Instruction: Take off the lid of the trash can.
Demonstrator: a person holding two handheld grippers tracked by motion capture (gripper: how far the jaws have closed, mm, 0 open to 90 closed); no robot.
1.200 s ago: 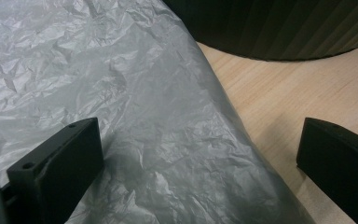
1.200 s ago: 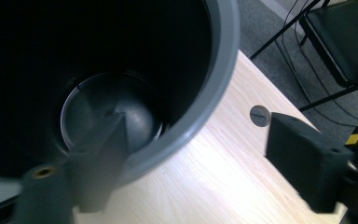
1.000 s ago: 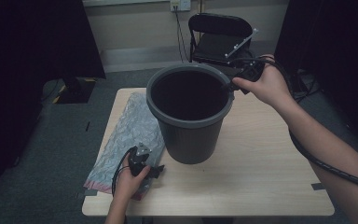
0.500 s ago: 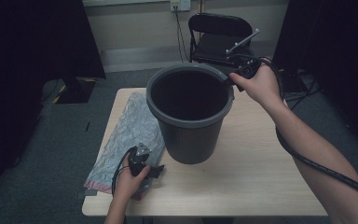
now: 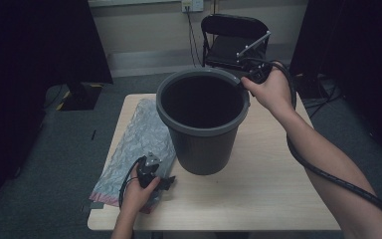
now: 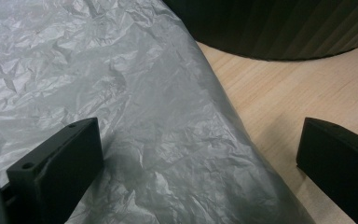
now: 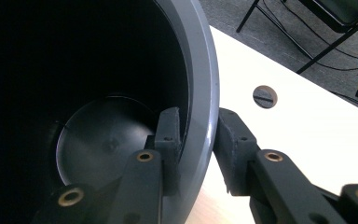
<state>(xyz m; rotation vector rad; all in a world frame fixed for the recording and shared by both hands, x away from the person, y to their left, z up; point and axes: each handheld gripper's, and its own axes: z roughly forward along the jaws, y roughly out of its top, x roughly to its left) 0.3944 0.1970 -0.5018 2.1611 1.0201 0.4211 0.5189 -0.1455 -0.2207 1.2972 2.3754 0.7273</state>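
A dark grey plastic bucket (image 5: 204, 134) stands upright in the middle of the light wooden table (image 5: 268, 189). My right gripper (image 5: 243, 82) is at its far right edge. In the right gripper view the right gripper (image 7: 196, 126) has one jaw inside the bucket rim (image 7: 200, 70) and one outside, pads against it; the jaws have just been closing on that rim. A crumpled grey plastic bag (image 5: 134, 144) lies flat left of the bucket. My left gripper (image 5: 155, 172) rests over the bag's near end. In the left gripper view the left gripper (image 6: 200, 144) stands open above the bag (image 6: 121, 84).
A black folding chair (image 5: 231, 42) stands behind the table. A round cap (image 7: 264, 96) sits in the tabletop beside the bucket. Bare wood (image 6: 270, 107) lies right of the bag, and the bucket's base is close ahead of the left gripper.
The right hand has shifted slightly along the bucket's far rim and its jaws have drawn together on it. The left hand and the bag have stayed put.
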